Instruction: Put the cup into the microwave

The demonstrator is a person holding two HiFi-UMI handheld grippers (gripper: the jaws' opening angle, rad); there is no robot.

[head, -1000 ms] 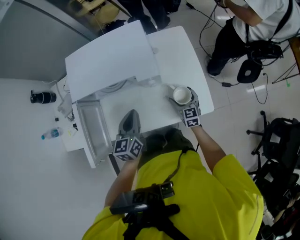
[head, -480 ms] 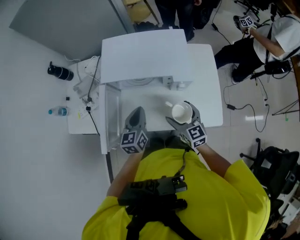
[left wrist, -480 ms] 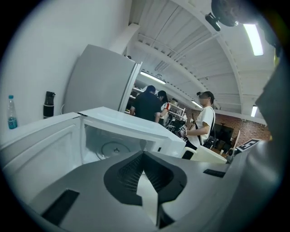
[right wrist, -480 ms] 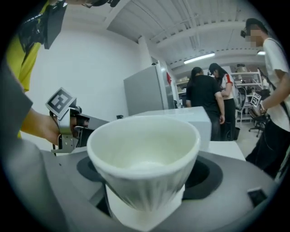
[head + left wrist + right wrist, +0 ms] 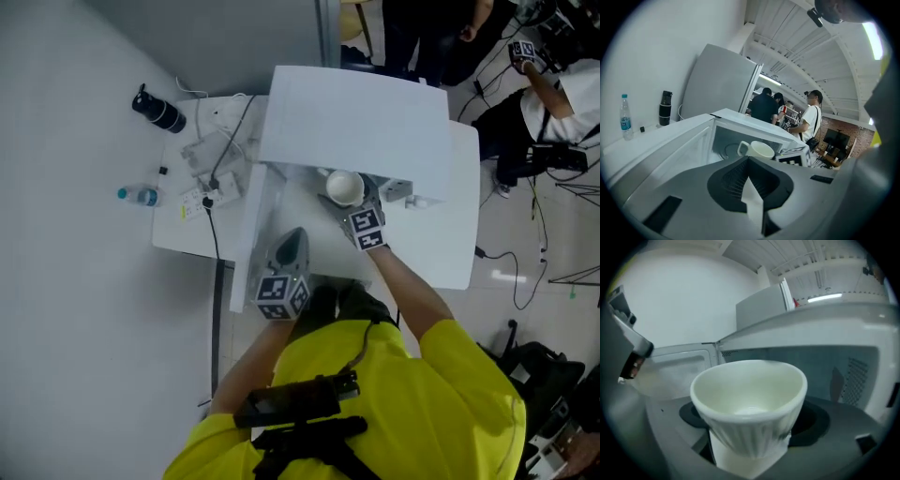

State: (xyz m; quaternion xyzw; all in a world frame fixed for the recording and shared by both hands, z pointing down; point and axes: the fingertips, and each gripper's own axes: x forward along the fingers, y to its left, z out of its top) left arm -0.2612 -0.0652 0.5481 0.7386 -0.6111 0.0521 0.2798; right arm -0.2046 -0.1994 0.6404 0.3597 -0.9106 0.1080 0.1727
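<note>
Tongs on the right are clamped around the lower body of the white cup, jaws spread wide to take its girth. They hold it upright with the mouth up, which suits carrying it level and setting it down on its base. The cup hangs at the open front of the microwave, just at the threshold of the cavity. Whether it has crossed inside I cannot tell. In the left gripper view its handle points away to the left, clear of the jaws. The left tongs are closed on nothing and sit lower and nearer the person, just beside the door. The door swings out to the left, so that hand is probably waiting to shut it while keeping out of the cup's path. The microwave stands toward the far edge of the desk, its opening facing the person. A water bottle lies near the desk's left edge and a dark flask sits at the far left corner, both well apart from the work.
</note>
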